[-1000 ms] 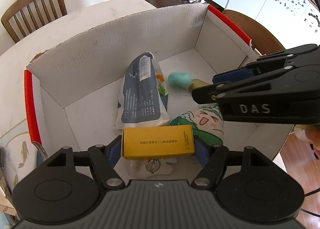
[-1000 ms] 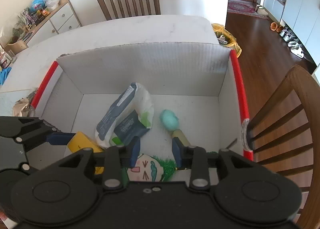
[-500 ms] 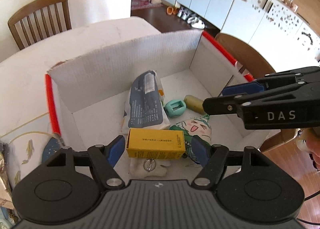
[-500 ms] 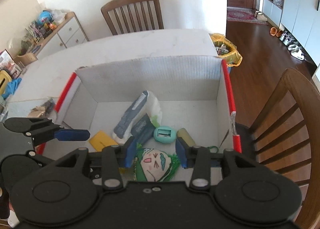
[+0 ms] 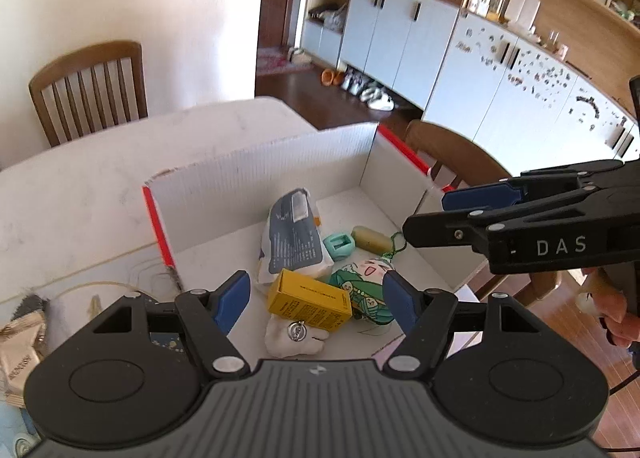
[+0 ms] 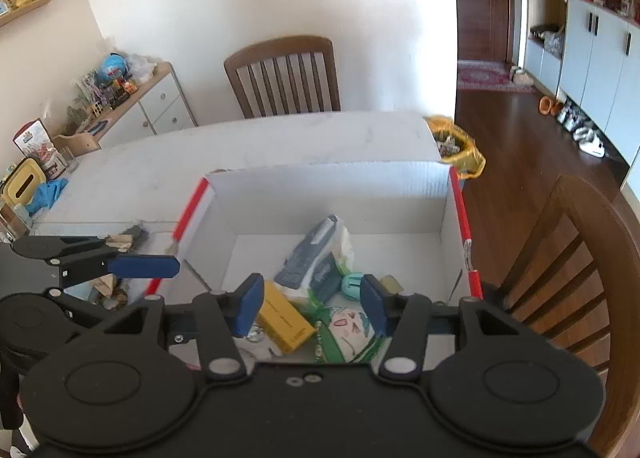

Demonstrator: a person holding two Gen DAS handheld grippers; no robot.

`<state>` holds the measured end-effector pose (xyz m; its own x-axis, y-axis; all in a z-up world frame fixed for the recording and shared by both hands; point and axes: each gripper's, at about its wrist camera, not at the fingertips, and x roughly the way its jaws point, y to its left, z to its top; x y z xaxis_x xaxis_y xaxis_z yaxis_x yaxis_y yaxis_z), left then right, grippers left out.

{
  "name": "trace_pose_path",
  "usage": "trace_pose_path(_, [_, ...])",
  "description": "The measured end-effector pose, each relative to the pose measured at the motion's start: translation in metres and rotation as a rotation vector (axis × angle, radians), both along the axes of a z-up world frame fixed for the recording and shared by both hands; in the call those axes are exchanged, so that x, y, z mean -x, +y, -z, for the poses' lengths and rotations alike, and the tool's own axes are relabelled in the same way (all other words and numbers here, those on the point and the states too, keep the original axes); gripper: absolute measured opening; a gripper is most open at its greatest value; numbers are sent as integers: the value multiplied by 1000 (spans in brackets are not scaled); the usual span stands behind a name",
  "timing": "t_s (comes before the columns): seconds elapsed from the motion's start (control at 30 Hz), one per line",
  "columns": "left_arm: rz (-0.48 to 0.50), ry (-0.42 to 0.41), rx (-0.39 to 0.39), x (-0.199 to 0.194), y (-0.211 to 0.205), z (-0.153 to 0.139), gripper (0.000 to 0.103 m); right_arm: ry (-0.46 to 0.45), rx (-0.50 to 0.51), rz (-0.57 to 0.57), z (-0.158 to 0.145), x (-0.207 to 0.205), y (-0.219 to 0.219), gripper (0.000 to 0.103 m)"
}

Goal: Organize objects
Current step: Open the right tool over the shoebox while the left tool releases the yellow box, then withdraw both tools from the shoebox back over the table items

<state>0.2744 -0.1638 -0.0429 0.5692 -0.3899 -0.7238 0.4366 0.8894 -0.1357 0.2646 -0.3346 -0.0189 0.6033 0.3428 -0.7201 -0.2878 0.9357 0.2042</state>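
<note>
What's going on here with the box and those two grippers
A person holds a gripper in each hand above a white cardboard box on a table. The left gripper is open and holds nothing. The right gripper is opening, also with nothing between its jaws. Inside the box lie a yellow carton, a grey-and-white pouch, a cartoon plush, a teal item and a white piece.

The box point(image 5: 260, 170) was white corrugated cardboard, matt, with glossy red tape on its edges. The yellow carton point(image 5: 308, 300) was smooth printed paperboard. The pouch point(image 5: 294, 242) looked like glossy plastic film. The chair point(image 6: 282, 76) was varnished brown wood.
</note>
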Motion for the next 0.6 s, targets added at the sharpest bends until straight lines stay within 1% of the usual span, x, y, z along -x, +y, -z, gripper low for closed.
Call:
trace_pose_path(0.13, [-10, -26, 29, 11, 16, -10, 73, -32, -11, -2, -8, 14, 8, 61])
trace_pose_path(0.2, [-14, -38, 42, 16, 24, -14, 79, -45, -28, 0, -12, 21, 12, 65])
trace_pose_path(0.23, [-16, -46, 47, 19, 29, -16, 80, -51, -38, 6, -14, 24, 13, 68])
trace_pose_path(0.3, [-17, -61, 52, 25, 38, -20, 80, -58, -60, 16, -17, 29, 15, 69])
trace_pose_path(0.33, [-17, -64, 54, 27, 43, -22, 80, -63, -66, 23, -18, 32, 16, 72])
trace_pose_path(0.4, [-27, -70, 65, 32, 54, -24, 84, -79, -69, 33, -20, 38, 20, 78])
trace_pose_path(0.5, [-40, -73, 81, 37, 70, -27, 84, -106, -70, 37, -23, 49, 29, 85])
trace_pose_path(0.53, [-41, -75, 84, 39, 75, -27, 84, -117, -65, 40, -24, 53, 32, 88])
trace_pose_path(0.6, [-50, -77, 88, 42, 86, -28, 87, -135, -59, 43, -25, 59, 41, 93])
